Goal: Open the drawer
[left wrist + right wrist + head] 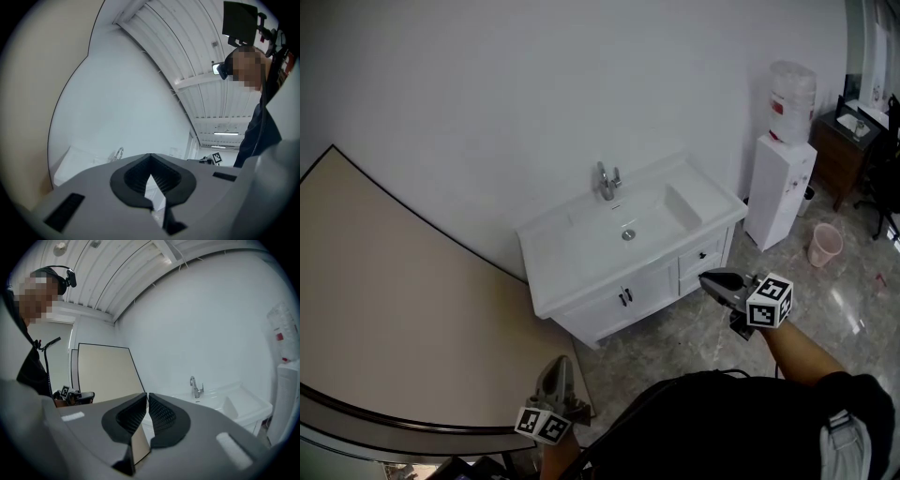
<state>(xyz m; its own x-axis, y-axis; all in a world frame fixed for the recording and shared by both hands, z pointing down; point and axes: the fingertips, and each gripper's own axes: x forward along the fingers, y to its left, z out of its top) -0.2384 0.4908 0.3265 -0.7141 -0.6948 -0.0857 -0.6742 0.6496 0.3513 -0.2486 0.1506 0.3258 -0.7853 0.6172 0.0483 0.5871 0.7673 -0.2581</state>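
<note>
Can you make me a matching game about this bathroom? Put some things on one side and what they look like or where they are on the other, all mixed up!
Things:
1. faucet
2. bucket
3. top drawer
4. right claw

Clues:
A. pink, standing on the floor
B. closed, with a dark handle
C. shiny metal, behind the basin
D. shut with nothing in it, held up in the air

Right pairs: 1-C, 2-A, 3-B, 4-D
</note>
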